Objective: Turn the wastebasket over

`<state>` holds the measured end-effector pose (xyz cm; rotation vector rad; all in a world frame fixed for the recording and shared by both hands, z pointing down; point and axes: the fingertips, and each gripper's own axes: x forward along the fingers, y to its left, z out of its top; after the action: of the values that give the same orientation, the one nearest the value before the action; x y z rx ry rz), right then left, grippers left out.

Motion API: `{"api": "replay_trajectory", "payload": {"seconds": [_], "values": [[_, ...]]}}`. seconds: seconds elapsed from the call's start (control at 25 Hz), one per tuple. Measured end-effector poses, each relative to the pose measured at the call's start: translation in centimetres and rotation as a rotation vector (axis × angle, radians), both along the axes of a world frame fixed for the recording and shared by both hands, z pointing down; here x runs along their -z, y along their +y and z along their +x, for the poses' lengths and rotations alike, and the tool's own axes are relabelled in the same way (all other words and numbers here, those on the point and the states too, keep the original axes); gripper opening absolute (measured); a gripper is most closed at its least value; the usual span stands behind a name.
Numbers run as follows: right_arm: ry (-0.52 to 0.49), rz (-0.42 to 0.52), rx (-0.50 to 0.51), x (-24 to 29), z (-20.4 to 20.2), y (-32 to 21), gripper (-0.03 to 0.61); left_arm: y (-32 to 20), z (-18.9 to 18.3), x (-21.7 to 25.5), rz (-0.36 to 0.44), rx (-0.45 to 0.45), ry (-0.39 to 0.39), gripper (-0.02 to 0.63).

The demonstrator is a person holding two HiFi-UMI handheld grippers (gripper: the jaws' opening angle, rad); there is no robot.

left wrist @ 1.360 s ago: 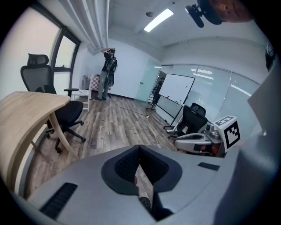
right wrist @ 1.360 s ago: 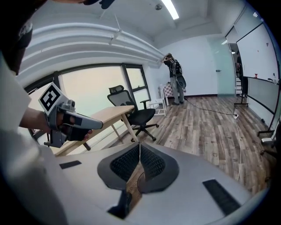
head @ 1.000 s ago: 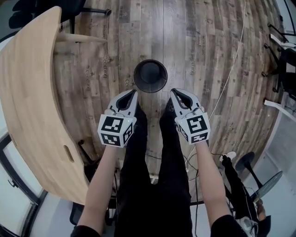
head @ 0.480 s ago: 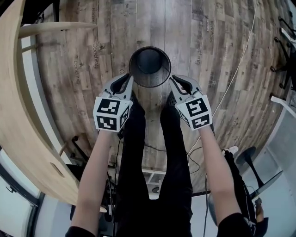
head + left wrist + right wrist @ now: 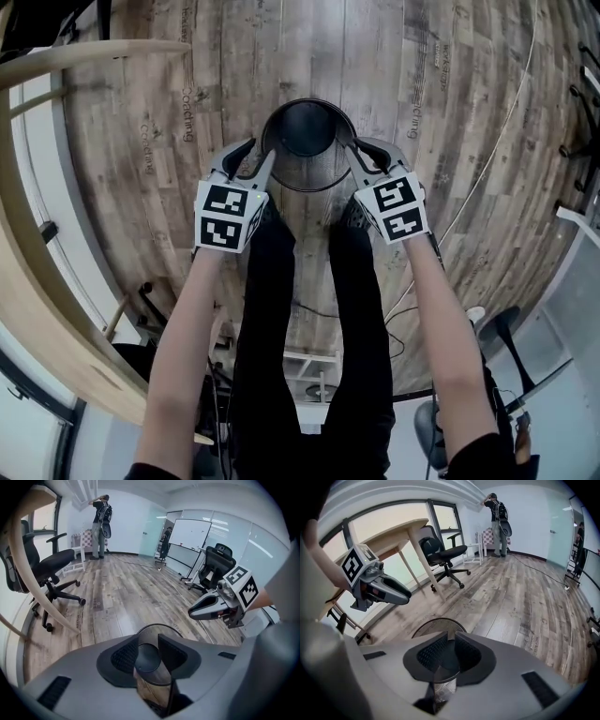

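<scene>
At the wastebasket (image 5: 305, 131) rim, left tool (image 5: 257, 152) just opening around it; right tool (image 5: 355, 150) closed

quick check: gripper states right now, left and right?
Left gripper: open, jaws have just been opening; wastebasket shows through the gap, not gripped.
Right gripper: closed, holding nothing.

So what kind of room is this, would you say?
Probably an office or meeting room: there's a black wheeled swivel chair, a large white whiteboard on a stand and a curved pale wooden table, all on grey wood-plank flooring.
</scene>
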<state>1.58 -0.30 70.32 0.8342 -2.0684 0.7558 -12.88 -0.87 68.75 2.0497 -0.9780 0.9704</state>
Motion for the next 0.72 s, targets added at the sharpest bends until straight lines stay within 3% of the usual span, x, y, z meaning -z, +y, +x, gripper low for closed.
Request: {"api": "replay_trajectory", "payload": {"seconds": [0.08,0.16,0.48,0.72], "values": [[0.024,-0.009,0.008,-2.0,0.4,-0.6,0.047,-0.4,0.0,-2.2,-0.005,-0.022,-0.013,0.15],[0.05,-0.017,0.018,-4.0,0.9,-1.1,0.104,-0.6,0.0,-4.3,-0.009,-0.059,-0.035,0.152],[0.115,-0.043,0.01,-9.9,1.4,-1.7,0.106,-1.1,-0.2,-11.6,-0.043,-0.126,-0.144,0.152],[0.112,-0.057,0.026,-13.1,0.4,-3.3,0.112,-2.9,0.0,-14.4,-0.07,-0.107,-0.105,0.152]]}}
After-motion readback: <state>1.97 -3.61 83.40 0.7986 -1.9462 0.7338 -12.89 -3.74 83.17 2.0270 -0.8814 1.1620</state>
